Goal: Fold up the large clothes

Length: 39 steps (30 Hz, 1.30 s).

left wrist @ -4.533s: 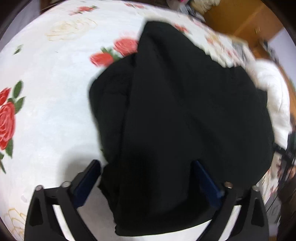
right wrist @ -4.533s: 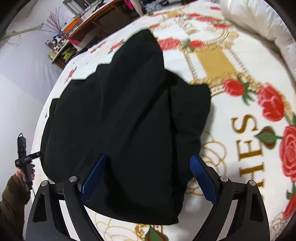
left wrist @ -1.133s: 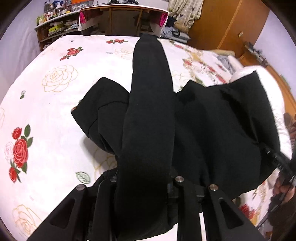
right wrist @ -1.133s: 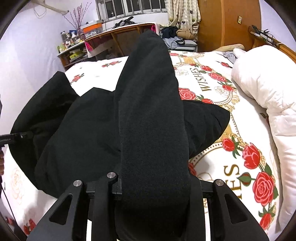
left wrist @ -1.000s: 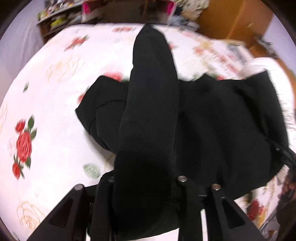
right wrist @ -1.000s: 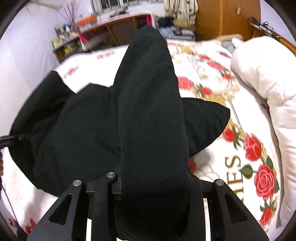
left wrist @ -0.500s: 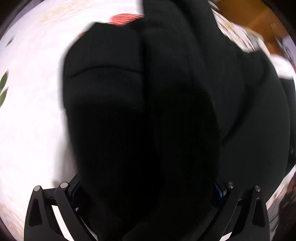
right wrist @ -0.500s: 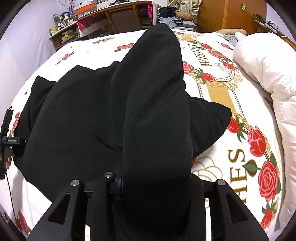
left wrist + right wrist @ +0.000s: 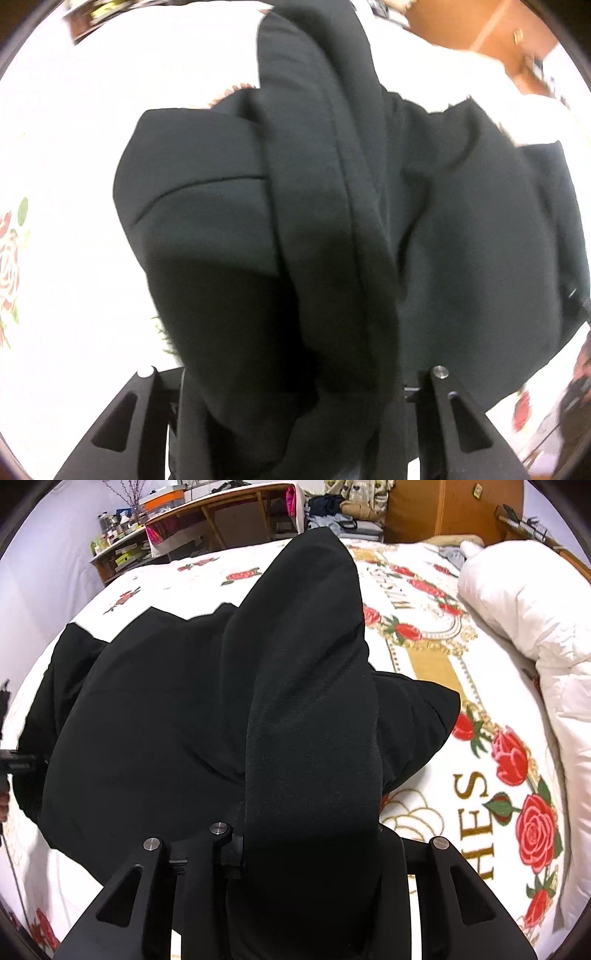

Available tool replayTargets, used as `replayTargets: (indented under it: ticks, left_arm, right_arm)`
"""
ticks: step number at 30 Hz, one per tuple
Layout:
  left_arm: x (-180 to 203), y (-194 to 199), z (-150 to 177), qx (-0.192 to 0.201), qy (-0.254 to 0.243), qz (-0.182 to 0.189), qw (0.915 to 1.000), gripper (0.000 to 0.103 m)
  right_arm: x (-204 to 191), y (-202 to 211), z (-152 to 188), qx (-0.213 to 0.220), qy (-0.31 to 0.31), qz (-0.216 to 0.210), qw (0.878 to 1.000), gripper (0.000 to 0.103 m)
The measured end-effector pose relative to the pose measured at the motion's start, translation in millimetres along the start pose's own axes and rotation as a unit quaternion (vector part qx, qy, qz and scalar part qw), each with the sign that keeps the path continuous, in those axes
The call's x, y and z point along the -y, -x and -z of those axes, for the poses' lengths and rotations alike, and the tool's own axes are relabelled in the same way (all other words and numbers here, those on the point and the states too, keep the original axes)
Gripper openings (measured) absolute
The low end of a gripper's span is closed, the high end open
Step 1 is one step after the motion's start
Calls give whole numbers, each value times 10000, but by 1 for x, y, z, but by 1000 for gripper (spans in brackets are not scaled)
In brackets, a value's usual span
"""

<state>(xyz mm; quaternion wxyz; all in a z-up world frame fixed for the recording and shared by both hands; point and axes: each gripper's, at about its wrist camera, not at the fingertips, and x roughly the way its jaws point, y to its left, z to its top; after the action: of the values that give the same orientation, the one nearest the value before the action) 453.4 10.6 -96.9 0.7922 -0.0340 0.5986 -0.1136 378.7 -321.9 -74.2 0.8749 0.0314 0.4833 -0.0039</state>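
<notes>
A: Where is the black garment (image 9: 177,716) right now?

B: We see it spread over the rose-print bedspread (image 9: 424,664), its bulk lying toward the left of the right wrist view. A thick fold of it rises from the bed straight up into the right gripper (image 9: 306,849), and a second bunched fold climbs into the left gripper (image 9: 295,373).

A: How do our fingers stand?

B: On the right, we have both fingers drawn in tight against the fold, pinching the cloth between them. On the left, the jaws are closing, and the cloth fills the gap between the two black arms; the frame is blurred, but we read it as clamped on the fabric.

A: What lies around the garment?

B: A white duvet (image 9: 528,635) is heaped along the right edge of the bed, well apart from the cloth. At the far end we see a wooden desk (image 9: 221,513) with clutter on it, and a wooden wardrobe (image 9: 443,509) to its right. In the left wrist view the bedspread shows white on the left, with a faded rose near the edge
</notes>
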Motion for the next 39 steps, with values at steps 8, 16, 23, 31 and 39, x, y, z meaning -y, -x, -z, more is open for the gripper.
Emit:
replayTargets:
  ticks: [8,16,23,31,39]
  left_arm:
    - [25,88,-3,908,-155,478,9946,30]
    - [34,152,22,1227,-210,642,9901,30]
    - [38,170,60,1440,-250,691,9868,30]
    - [21,170,121,1364,-245,601,9885,31]
    - [-5,111,166,988,173,293,9945,32]
  right_arm:
    - [-9,54,-6,619,-56,-196,9979,32]
    - [-8,133,-2,1134,-106,-386,9927,32]
    - [-19,187,37,1376,64,-364,9898,32]
    - [-22,197,104,1257,34,-395,9913,32]
    - [-18,156,146,872,-36,-281,9958,32]
